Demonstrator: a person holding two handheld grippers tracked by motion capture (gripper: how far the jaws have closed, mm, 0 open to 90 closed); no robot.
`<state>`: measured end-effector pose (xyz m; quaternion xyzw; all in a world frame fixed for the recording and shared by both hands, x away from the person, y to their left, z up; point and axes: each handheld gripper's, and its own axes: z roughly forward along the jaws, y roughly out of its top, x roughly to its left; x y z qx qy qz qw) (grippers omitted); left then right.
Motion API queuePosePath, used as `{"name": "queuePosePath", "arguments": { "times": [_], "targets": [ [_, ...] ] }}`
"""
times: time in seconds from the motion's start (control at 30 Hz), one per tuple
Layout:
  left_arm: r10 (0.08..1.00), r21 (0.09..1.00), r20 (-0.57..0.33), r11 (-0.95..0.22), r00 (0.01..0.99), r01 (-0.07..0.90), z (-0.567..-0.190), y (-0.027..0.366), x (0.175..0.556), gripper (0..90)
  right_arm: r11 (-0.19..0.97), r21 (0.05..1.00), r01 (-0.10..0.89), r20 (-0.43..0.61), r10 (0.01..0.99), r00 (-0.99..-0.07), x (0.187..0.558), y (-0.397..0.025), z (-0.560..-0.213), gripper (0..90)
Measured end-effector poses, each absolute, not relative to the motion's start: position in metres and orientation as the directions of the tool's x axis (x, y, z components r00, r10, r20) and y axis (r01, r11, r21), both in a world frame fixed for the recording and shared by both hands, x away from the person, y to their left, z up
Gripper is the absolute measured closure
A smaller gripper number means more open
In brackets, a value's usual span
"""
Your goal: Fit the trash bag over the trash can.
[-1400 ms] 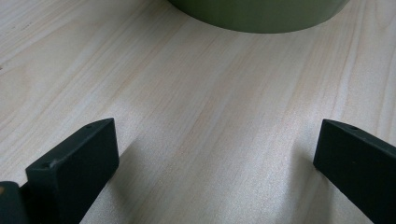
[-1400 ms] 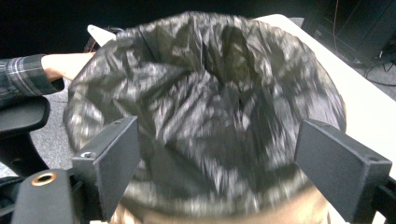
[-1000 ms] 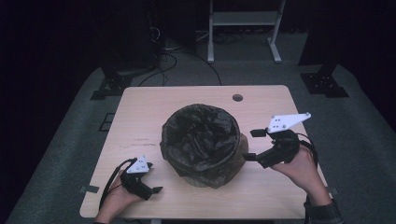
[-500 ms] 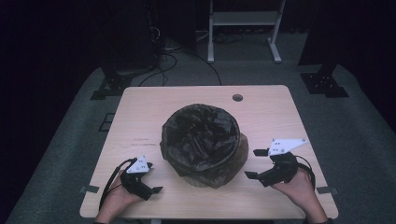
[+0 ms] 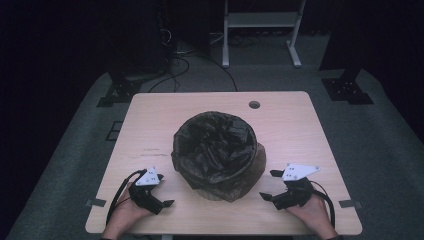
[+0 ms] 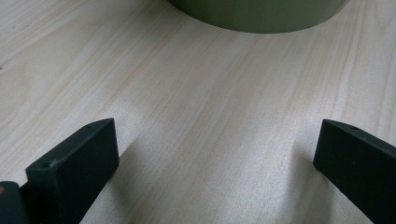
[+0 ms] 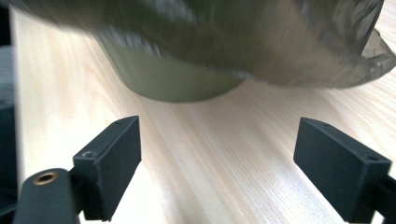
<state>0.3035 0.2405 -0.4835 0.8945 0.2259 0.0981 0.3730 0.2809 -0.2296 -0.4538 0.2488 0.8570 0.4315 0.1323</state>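
A green bin [image 5: 220,155] lined with a dark plastic bag [image 5: 212,140] stood in the middle of the wooden table [image 5: 295,125]. The left gripper [image 5: 162,202] rested on the table near the front edge, left of the bin, with its jaws wide apart and holding nothing. The right gripper [image 5: 267,187] lay at the right of the bin, its jaws also apart and empty, pointing toward the bin.

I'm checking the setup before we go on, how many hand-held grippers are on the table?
2: the left hand-held gripper rests near the table's front left corner, the right hand-held gripper near its front right, either side of the lined bin.
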Motion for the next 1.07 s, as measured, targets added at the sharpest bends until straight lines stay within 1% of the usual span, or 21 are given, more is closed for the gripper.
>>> {"name": "queuePosePath", "arguments": {
  "times": [0.03,0.1,0.3,0.47,0.63,0.7,1.07],
  "targets": [
    [0.477,0.712,0.007,-0.620,0.879,0.331,-0.484,0.241,0.304,0.0,0.504,0.805,0.312,-0.012,0.541,-0.841,0.281,-0.230,-0.454,14.3],
    [0.477,0.712,0.007,-0.620,0.879,0.331,-0.484,0.241,0.304,0.0,0.540,0.781,0.313,-0.033,0.537,-0.843,0.282,-0.224,-0.464,14.3],
    [0.477,0.712,0.007,-0.620,0.879,0.331,-0.484,0.241,0.304,0.0,0.561,0.763,0.320,-0.027,0.523,-0.852,0.284,-0.213,-0.475,14.3],
    [0.477,0.712,0.007,-0.620,0.879,0.331,-0.484,0.241,0.304,0.0,0.546,0.765,0.340,0.026,0.502,-0.864,0.287,-0.204,-0.484,14.3],
    [0.477,0.711,0.007,-0.620,0.879,0.331,-0.484,0.241,0.304,0.0,0.554,0.756,0.348,0.027,0.505,-0.862,0.290,-0.200,-0.485,14.3],
    [0.477,0.712,0.007,-0.620,0.879,0.331,-0.484,0.241,0.304,0.0,0.588,0.734,0.339,0.004,0.495,-0.869,0.290,-0.195,-0.486,14.3],
    [0.477,0.712,0.007,-0.620,0.879,0.330,-0.484,0.241,0.303,0.0,0.588,0.735,0.337,0.006,0.492,-0.871,0.290,-0.194,-0.486,14.0]
  ]
}}
